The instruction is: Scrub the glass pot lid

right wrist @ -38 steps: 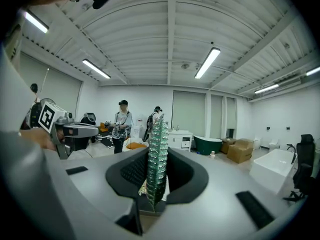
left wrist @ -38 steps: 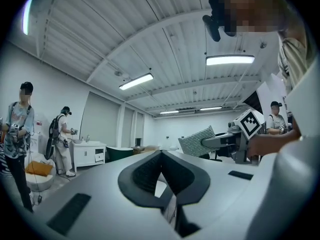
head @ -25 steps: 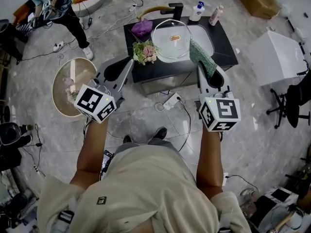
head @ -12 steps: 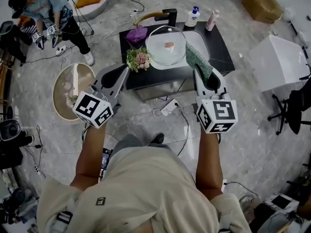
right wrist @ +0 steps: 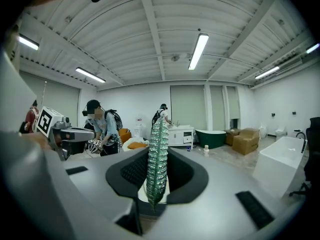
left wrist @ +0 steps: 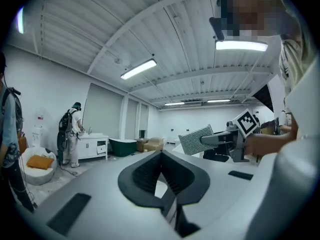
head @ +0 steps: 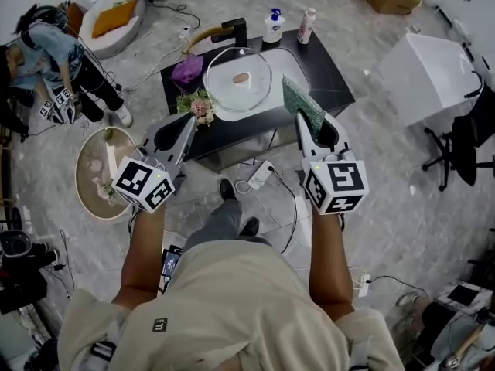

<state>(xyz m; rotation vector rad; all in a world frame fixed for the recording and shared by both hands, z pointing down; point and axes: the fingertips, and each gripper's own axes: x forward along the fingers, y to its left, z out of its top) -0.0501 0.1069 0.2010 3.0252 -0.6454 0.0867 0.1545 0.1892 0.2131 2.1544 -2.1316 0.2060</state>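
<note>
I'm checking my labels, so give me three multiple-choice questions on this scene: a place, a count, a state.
1. Where is the glass pot lid? A on the floor; B in a box; C on the black counter.
2. How many bottles stand on the counter? A two; B one; C four.
3. The right gripper is: A open, empty; B shut on the green scrub pad; C shut on the lid.
C: the lid lies on the counter. A: two stand at its far edge. B: the pad stands between its jaws.

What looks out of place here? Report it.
Nothing stands out: the round glass pot lid sits knob-up on the black sink counter, and the right tool grips the green scouring pad.
</note>
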